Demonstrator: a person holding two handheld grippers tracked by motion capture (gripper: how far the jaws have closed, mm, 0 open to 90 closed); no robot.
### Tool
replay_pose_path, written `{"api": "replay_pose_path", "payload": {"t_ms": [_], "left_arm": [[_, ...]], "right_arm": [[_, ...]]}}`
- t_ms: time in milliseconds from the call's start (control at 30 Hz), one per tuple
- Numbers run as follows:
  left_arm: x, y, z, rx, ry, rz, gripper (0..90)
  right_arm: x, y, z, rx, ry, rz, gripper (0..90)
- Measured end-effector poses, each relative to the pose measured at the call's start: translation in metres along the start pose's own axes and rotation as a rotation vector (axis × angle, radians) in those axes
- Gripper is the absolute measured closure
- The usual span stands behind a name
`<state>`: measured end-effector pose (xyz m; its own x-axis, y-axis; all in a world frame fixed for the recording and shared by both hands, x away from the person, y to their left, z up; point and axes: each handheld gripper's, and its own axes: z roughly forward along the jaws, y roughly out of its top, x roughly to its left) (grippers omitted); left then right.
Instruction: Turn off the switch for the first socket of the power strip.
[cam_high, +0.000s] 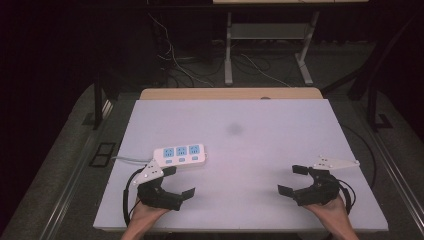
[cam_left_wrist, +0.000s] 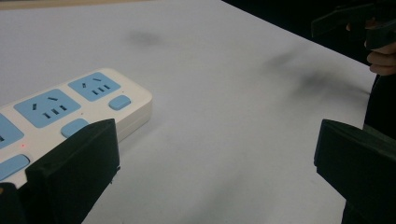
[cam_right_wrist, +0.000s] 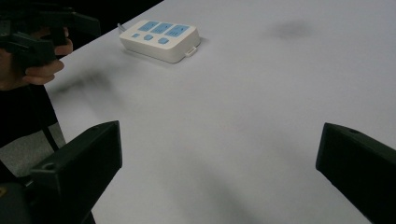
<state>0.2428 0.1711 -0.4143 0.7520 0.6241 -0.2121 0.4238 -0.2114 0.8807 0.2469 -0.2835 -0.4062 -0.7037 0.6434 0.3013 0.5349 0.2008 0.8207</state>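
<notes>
Both grippers, left (cam_high: 176, 181) and right (cam_high: 294, 179), hover with jaws spread wide, empty; left one just beside the white three-socket power strip (cam_high: 180, 154) on the white surface (cam_high: 250, 140).

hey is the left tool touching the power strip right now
Cannot tell. In the high view the left tool has one jaw overlapping the power strip's near edge, and in the left gripper view that jaw hides the strip's side, so neither contact nor gap shows plainly.

The high view looks forward and down over the whole white tabletop (cam_high: 260, 145) from the person's side. Each gripper view sits low and close above that surface, looking inward across it. All three share the power strip (cam_high: 180, 154), near in the left gripper view (cam_left_wrist: 70, 109) and farther off in the right gripper view (cam_right_wrist: 160, 39).
</notes>
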Motion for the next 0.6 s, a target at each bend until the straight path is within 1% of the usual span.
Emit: {"api": "replay_pose_path", "payload": {"t_ms": [600], "left_arm": [[-0.0021,-0.0005,-0.0014,0.010,0.003,-0.001,0.0]], "right_arm": [[-0.0012,-0.0024,0.0008,0.018,0.005,0.000,0.3]]}}
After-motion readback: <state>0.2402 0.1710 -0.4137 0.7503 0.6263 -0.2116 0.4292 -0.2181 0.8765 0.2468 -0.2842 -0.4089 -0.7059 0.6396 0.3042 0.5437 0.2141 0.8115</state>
